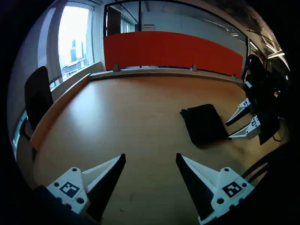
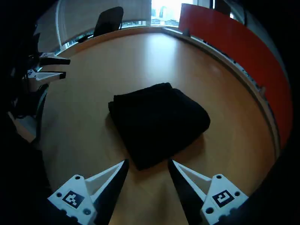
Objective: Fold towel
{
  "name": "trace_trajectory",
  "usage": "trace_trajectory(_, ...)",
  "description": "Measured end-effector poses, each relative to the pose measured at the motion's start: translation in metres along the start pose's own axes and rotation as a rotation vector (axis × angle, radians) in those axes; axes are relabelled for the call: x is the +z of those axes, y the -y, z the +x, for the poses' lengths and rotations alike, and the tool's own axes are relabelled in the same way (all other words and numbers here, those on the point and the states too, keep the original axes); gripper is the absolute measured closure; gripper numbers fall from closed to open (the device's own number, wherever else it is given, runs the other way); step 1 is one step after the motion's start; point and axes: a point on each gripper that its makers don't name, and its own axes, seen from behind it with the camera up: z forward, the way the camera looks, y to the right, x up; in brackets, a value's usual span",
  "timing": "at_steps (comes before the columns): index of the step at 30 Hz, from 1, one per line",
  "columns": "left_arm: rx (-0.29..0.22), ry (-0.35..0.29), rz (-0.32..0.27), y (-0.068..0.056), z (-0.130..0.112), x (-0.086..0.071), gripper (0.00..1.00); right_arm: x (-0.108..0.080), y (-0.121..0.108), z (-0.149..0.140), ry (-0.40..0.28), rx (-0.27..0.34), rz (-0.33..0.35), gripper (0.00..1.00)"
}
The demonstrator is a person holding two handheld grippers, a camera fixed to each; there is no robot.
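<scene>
Towel (image 2: pixel 159 122) lay folded; task seemed near done. Right gripper (image 2: pixel 148 161) gaped empty at its corner; left gripper (image 1: pixel 150 155) likewise, well apart. Next: tidy or withdraw.

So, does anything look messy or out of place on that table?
Nothing stands out. The black towel lies folded in a compact bundle on the wooden table; the left tongs and right tongs are open and hold nothing.

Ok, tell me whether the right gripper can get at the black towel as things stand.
Probably yes. The right gripper is open and points at the near corner of the black towel, close ahead, with nothing lying between on the table.
</scene>
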Motion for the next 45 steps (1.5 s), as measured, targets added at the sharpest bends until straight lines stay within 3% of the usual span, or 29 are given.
trace_trajectory(7, 0.003, 0.001, -0.006, -0.003, 0.0, 0.001, 0.01, 0.004, 0.004, -0.005, -0.002, 0.055, -0.016, 0.27)
trace_trajectory(15, 0.004, 0.003, -0.009, -0.004, -0.001, 0.0, 0.01, 0.007, 0.008, -0.013, 0.006, 0.123, -0.033, 0.52)
trace_trajectory(25, 0.006, 0.006, -0.013, -0.005, -0.003, 0.0, 0.01, 0.007, 0.007, -0.014, -0.001, 0.163, -0.043, 0.68)
trace_trajectory(33, 0.005, 0.007, -0.017, -0.006, -0.004, 0.0, 0.01, 0.005, 0.007, -0.015, -0.005, 0.17, -0.05, 0.94)
trace_trajectory(45, -0.002, 0.001, -0.022, -0.006, -0.002, 0.001, 0.01, 0.001, 0.001, -0.007, -0.029, 0.159, -0.056, 0.97)
